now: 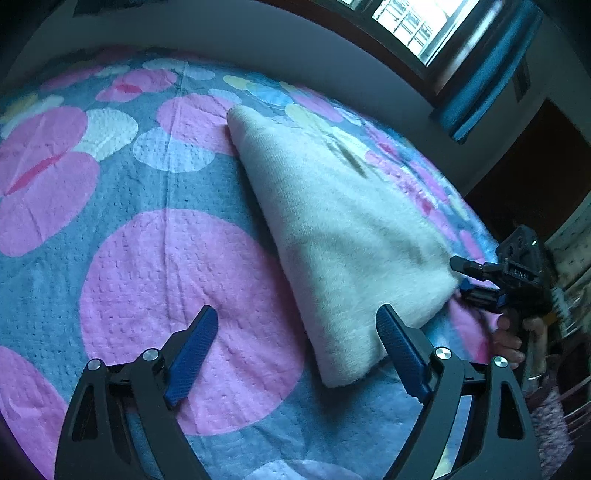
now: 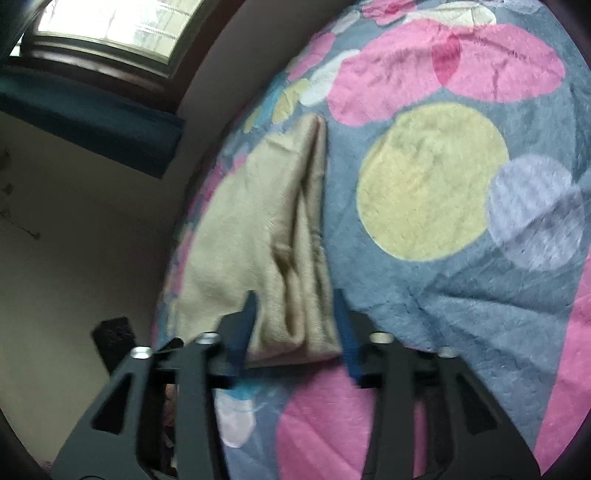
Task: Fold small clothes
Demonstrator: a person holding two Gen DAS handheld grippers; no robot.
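Cloth [image 1: 347,229], cream and folded, lies on the spotted blanket [image 1: 177,280] near the bed's edge. The left gripper [image 1: 295,350] is held wide and empty; the right gripper [image 2: 295,325] is half-spread astride the cloth's end, pads seemingly clear. Layers could be dragged apart or pulled off the edge.

Right gripper [image 2: 295,321] over bed edge, blue fingers [image 2: 246,332] parted, near end of folded beige cloth [image 2: 258,229] between them, pads apparently not pressing. Cloth lies lengthwise on grey polka-dot blanket [image 2: 443,295], beside yellow dot [image 2: 432,181]. Window [image 2: 118,26] upper left. View blurred.
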